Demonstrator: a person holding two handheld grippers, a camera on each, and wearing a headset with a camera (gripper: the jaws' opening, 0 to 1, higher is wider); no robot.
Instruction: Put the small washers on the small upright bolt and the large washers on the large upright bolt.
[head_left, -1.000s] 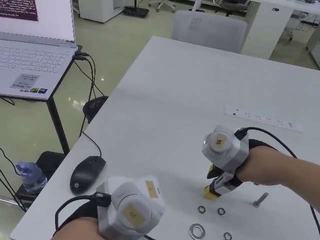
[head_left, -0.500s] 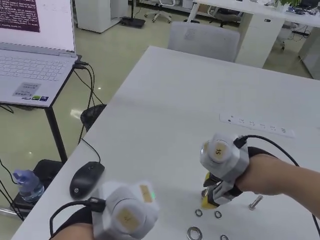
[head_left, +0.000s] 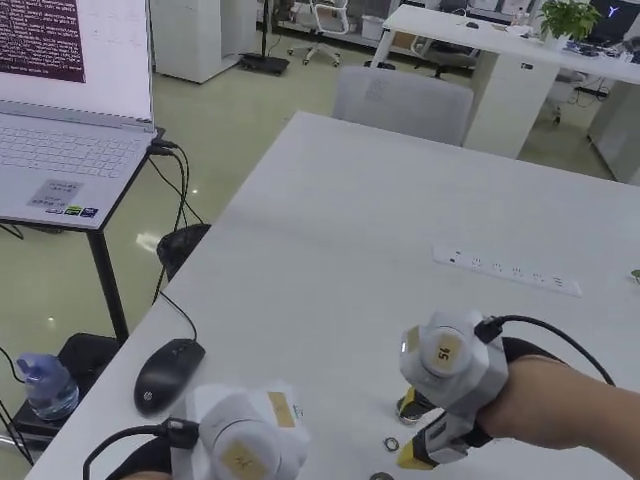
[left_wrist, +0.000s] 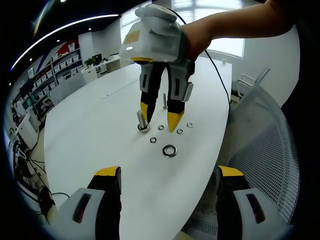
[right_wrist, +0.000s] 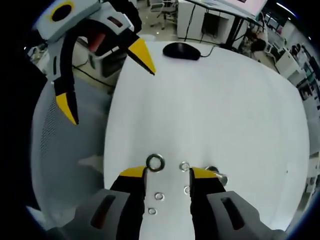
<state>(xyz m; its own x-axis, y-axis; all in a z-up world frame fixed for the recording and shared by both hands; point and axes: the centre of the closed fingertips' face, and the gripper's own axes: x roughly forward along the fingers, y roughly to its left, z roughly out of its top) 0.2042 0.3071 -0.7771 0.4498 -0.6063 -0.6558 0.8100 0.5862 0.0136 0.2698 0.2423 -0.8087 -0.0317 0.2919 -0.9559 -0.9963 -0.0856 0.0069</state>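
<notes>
Yellow-tipped right gripper (left_wrist: 159, 124) hovers part-open, empty, over 4 small silver washers (left_wrist: 153, 140), likely to pick 1; left gripper (left_wrist: 169, 171) hangs wide-open, empty.

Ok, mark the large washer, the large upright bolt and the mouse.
large washer (left_wrist: 165, 150), left gripper view, left side of its ring.
large upright bolt (left_wrist: 141, 119), left gripper view, its shaft.
mouse (head_left: 170, 372), head view, middle of its back.

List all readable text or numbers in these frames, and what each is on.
"56", best guess: round yellow label on the right gripper.
Too small to read: text lines on the laptop screen.
Too small to read: the laptop stickers.
Blurred: label on the left gripper.
</notes>
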